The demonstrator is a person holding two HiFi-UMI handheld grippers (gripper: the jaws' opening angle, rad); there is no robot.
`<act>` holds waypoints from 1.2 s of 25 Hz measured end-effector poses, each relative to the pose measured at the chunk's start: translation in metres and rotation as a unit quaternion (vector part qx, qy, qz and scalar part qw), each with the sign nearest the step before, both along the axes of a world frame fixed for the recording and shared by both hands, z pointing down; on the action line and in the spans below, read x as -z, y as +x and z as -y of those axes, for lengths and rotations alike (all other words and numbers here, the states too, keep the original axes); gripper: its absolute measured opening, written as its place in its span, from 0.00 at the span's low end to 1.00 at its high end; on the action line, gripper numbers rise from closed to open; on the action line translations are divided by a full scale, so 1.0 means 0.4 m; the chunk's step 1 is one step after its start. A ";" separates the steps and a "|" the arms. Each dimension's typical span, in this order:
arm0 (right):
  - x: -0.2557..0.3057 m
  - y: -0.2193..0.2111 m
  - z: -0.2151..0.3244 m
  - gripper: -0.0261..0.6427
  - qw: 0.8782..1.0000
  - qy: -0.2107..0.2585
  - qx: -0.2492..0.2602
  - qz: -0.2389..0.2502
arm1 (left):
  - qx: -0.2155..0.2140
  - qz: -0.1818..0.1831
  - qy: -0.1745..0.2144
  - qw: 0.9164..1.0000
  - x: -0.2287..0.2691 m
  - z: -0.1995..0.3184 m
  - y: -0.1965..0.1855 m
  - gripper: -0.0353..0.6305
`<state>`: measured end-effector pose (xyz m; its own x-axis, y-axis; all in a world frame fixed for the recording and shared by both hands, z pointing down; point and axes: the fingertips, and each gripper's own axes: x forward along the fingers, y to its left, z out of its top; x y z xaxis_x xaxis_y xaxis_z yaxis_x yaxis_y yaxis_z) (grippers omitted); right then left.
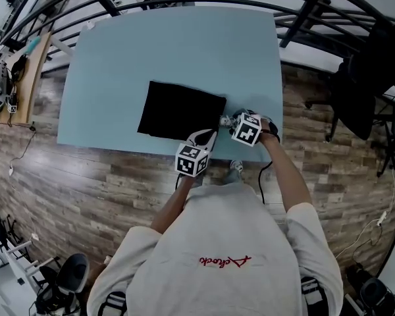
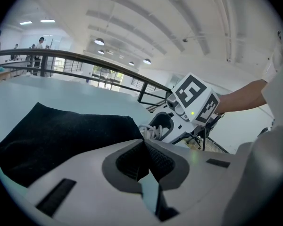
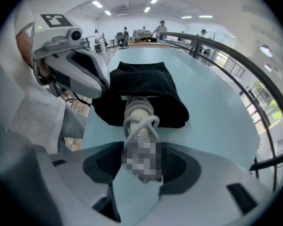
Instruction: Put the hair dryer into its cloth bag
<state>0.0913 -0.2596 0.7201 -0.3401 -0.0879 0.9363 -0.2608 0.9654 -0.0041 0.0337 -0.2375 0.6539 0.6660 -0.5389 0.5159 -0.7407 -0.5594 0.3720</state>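
desk [image 1: 118,64]: light blue, standing on a wood-plank floor [image 1: 79,176].
cloth bag [image 1: 178,110]: black, lying flat on the near right part of the desk, its mouth turned toward the two grippers.
hair dryer [image 3: 139,112]: its head end is inside the bag's mouth and hidden by the cloth. only the pale handle sticks out toward the desk's near edge.
cord [image 3: 142,125]: white, looped round the exposed handle.
right gripper [image 3: 141,161]: jaws clamped on the outer end of the handle, one on each side of it. a mosaic patch covers that spot.
left gripper [image 2: 142,142]: jaws closed together, pinching the edge of the bag at its mouth, just beside the handle.
grippers: close together at the bag's near right corner, with their marker cubes near each other but apart.
person: leans over the desk's near edge in a grey shirt [image 1: 217,242], both arms reaching forward.
railing [image 3: 236,55]: black, curving past the far side of the desk.
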 end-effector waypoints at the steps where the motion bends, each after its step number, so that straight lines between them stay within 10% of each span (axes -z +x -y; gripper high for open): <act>1: 0.003 -0.010 0.004 0.40 1.000 0.002 0.001 0.002 | 0.000 -0.001 0.000 1.000 0.001 -0.001 -0.001 0.07; 30: -0.017 -0.279 0.041 0.38 0.996 0.007 0.067 0.057 | 0.023 -0.023 0.012 0.999 0.042 0.016 -0.065 0.07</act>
<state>-0.0201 -0.2761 0.7270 -0.4538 -0.0467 0.8899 -0.1273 0.9918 -0.0129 0.0075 -0.2440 0.6369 0.6630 -0.5815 0.4715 -0.7483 -0.5348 0.3925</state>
